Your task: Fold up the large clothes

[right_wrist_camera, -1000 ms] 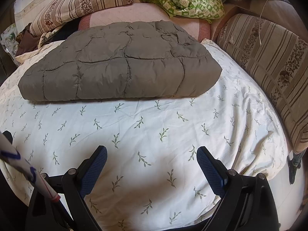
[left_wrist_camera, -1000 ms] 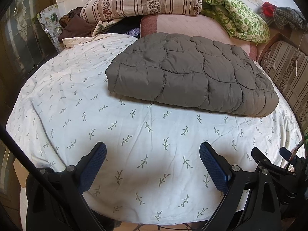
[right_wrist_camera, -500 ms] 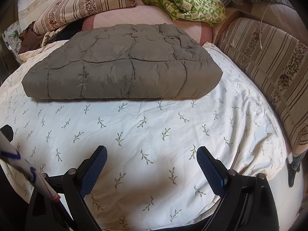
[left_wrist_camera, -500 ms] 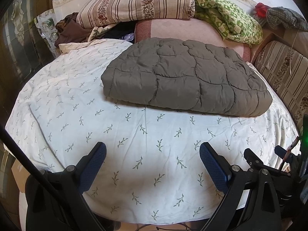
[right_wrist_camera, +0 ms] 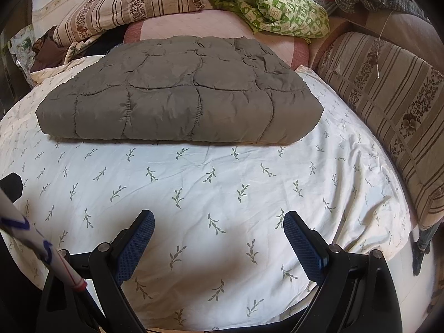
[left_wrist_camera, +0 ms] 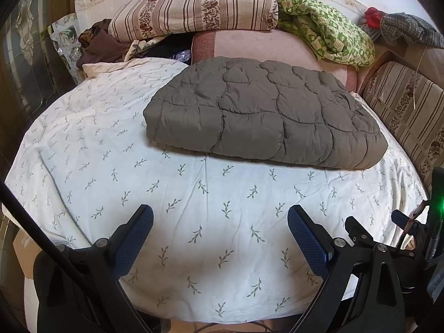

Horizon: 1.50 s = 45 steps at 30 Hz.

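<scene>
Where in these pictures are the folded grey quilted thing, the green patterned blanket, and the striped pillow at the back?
grey quilted garment (left_wrist_camera: pixel 263 113), left wrist view, middle of its top.
green patterned blanket (right_wrist_camera: pixel 277 8), right wrist view, its bunched middle.
striped pillow (left_wrist_camera: pixel 194 8), left wrist view, centre of its face.

Legible text, labels, brands, numbers, signs: none in either wrist view.

- Green-and-cream patterned quilt (right_wrist_camera: pixel 273 5): repeated block motifs that may hold characters, too small and creased to read.
- White rod (right_wrist_camera: pixel 41 245) at lower left of the right wrist view: blue and red markings, not readable as letters.
- Green indicator light (left_wrist_camera: pixel 436 204) at right edge of the left wrist view: lit, no caption visible.
</scene>
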Each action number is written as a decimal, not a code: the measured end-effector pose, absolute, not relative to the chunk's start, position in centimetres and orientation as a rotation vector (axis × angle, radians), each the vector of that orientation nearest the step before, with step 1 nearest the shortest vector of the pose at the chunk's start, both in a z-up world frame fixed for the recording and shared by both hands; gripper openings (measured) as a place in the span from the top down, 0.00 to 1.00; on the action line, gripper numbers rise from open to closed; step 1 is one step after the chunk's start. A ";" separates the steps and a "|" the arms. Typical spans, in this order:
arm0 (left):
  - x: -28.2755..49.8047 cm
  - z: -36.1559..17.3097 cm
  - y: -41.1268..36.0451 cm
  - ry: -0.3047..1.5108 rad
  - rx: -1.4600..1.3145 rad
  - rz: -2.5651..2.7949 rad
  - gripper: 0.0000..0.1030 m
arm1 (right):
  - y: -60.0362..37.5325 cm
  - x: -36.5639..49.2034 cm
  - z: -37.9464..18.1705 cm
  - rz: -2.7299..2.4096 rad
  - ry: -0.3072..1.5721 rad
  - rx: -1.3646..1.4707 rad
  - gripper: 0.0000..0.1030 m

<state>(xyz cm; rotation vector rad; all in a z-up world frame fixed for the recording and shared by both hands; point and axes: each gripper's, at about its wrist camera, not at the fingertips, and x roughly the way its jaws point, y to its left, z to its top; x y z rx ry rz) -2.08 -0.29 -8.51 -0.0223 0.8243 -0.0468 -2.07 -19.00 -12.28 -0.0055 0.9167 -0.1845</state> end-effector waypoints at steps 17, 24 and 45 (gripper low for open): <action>-2.3 -8.4 -0.5 0.808 -0.026 -0.066 0.06 | -18.3 -2.5 -11.9 -0.176 0.890 -0.039 0.06; -2.8 -7.9 -0.6 0.778 -0.029 -0.066 0.06 | -18.6 -3.1 -10.8 -0.198 0.829 -0.025 0.06; -3.9 -6.7 -0.8 0.732 -0.020 -0.063 0.06 | -19.1 -4.3 -8.9 -0.222 0.737 -0.003 0.06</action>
